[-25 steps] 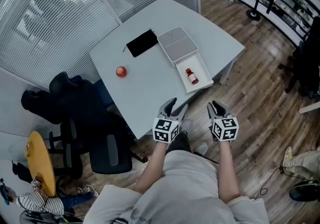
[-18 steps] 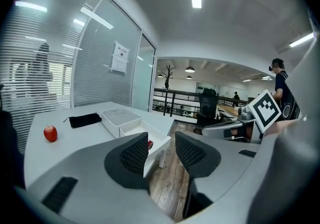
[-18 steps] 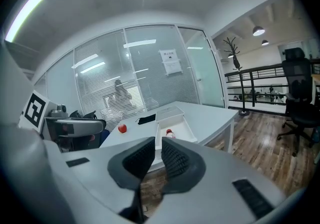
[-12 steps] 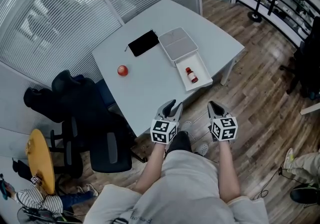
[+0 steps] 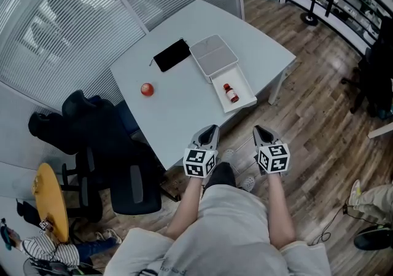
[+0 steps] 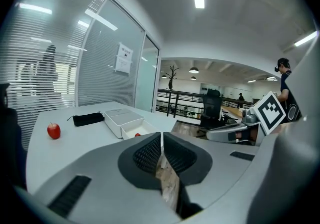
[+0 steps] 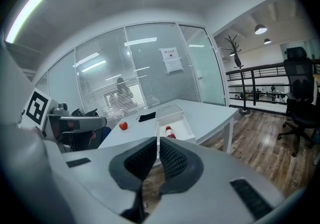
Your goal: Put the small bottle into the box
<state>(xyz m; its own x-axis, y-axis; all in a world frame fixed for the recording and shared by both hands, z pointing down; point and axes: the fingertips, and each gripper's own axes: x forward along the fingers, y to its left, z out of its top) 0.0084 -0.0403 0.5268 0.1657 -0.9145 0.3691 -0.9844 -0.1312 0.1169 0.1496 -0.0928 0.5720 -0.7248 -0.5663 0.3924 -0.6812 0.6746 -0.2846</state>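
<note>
The left claw (image 5: 209, 129) and the right claw (image 5: 261, 130) are both closing, pads almost pressed together with nothing between them, held short of the pale grey surface (image 5: 184, 106). Well ahead, the small red bottle (image 5: 230, 93) lies inside the open white rectangular box (image 5: 241, 80).

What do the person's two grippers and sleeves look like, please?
The left gripper and right gripper are light grey, with curved jaws lined by dark ribbed pads; each carries a cube of black-and-white square markers. Both pairs of jaws are closing with nothing between them. The person wears a light grey top, forearms bare.
</note>
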